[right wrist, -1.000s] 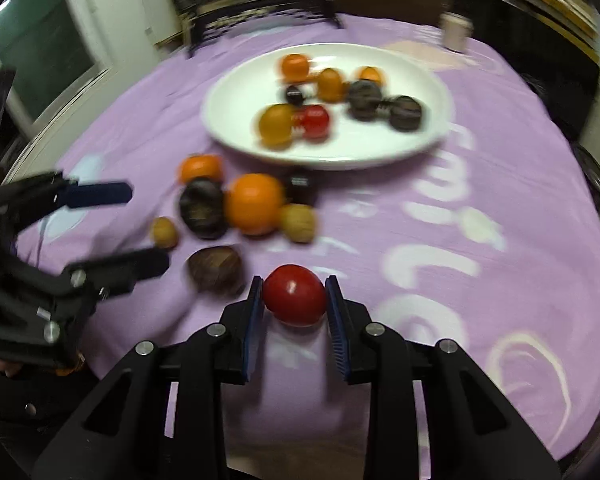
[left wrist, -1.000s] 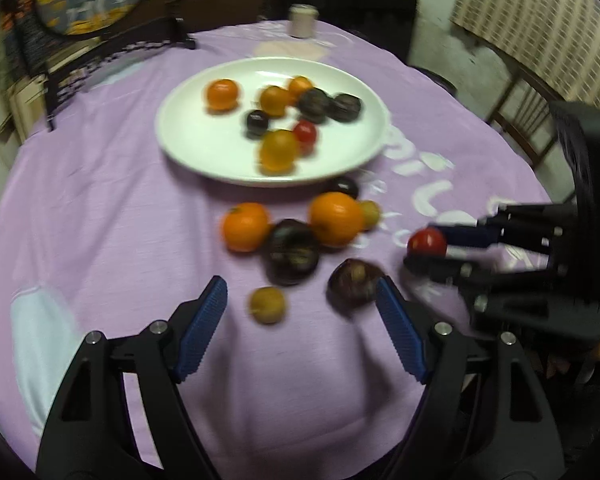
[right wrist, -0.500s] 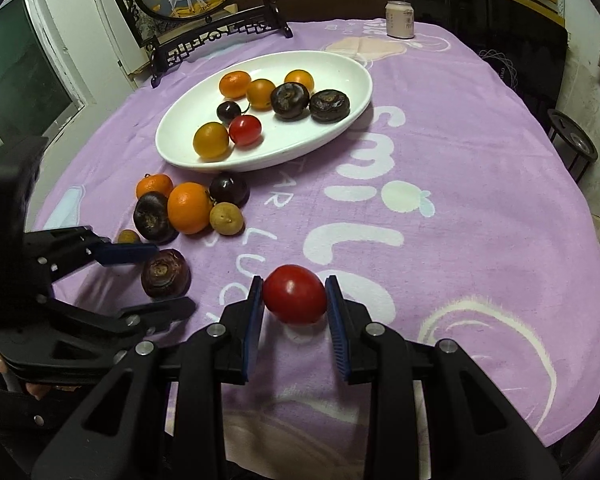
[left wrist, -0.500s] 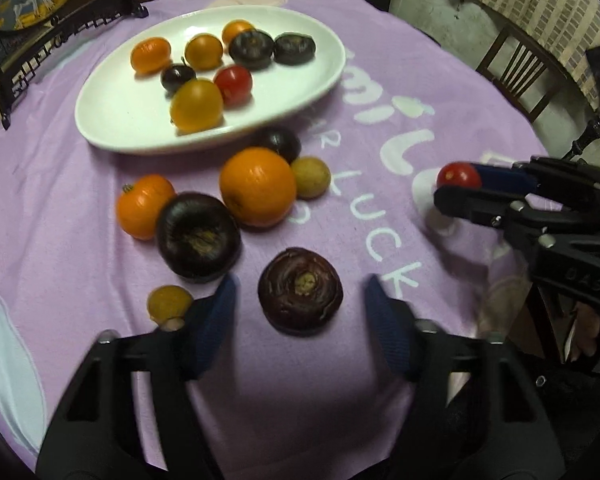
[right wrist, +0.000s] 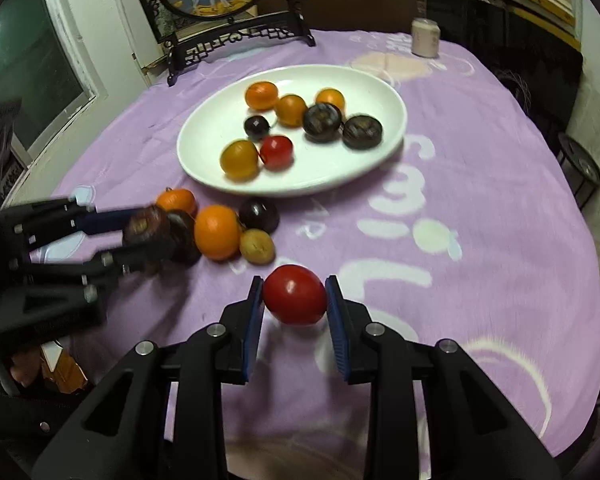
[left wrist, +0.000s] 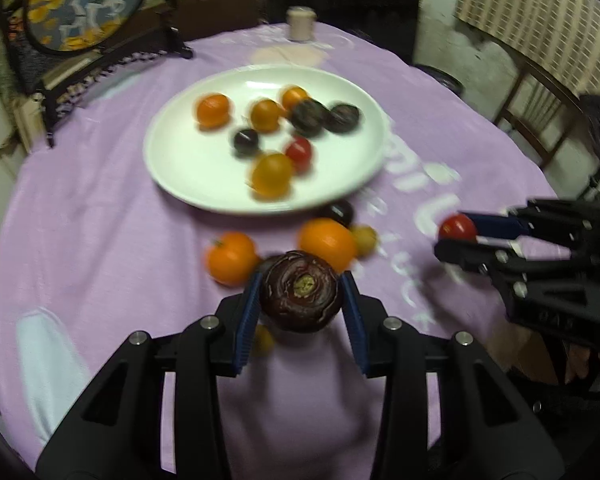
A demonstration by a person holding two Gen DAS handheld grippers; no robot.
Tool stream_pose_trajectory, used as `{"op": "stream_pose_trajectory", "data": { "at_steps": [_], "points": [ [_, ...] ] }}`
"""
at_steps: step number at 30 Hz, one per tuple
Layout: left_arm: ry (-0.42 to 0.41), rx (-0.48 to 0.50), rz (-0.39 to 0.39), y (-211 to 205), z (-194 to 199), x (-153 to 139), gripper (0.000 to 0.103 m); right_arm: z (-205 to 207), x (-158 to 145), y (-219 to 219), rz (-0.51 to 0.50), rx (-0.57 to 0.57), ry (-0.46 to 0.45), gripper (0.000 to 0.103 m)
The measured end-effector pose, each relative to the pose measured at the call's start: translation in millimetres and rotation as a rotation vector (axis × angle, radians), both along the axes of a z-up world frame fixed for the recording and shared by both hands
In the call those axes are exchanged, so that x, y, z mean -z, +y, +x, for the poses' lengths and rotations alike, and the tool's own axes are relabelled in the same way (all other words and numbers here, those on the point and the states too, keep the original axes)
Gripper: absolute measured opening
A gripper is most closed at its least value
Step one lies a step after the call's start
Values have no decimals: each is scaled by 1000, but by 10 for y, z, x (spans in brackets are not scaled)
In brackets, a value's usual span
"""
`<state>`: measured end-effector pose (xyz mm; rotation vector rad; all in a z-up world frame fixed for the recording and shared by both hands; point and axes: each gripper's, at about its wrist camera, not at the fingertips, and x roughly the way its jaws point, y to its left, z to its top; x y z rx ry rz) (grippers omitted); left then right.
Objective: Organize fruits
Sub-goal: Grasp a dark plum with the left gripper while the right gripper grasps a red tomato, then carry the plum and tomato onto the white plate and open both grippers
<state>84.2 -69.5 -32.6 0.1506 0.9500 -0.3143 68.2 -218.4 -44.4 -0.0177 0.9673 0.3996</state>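
Left claw (left wrist: 300, 300) grips a dark fruit (left wrist: 299, 292); right claw (right wrist: 295, 298) grips a tomato (right wrist: 295, 294); loose oranges (right wrist: 217, 232) lie before the plate (right wrist: 204, 152).

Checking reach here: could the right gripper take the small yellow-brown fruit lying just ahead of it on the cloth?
Probably not yet: the right gripper is shut on the red tomato, though the path to the yellow-brown fruit looks clear.
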Motion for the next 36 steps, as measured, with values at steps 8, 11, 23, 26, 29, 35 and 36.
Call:
{"op": "stream_pose_trajectory", "data": {
  "at_steps": [8, 11, 23, 26, 29, 35, 36],
  "points": [
    [-84, -123, -4, 238, 558, -412, 40, 354, -329, 237, -8, -30, -87, 31],
    [-95, -176, -8, 295, 883, -503, 40, 580, -467, 332, -9, -28, -124, 31],
    [-6, -278, -19, 413, 1762, -116, 40, 1460, -128, 665, -50, -18, -48, 31],
    [4, -279, -28, 432, 1816, -63, 40, 1551, -50, 688, -50, -21, -28, 31],
    [6, -281, -29, 428, 1850, -28, 41, 1596, -20, 724, -50, -25, -22, 31],
    [-83, -304, -26, 483, 1644, -242, 66, 1490, -192, 620, -68, 11, -71, 60],
    [-96, -292, -42, 502, 1530, -315, 69, 1413, -259, 578, -69, 12, -83, 61]
  ]
}}
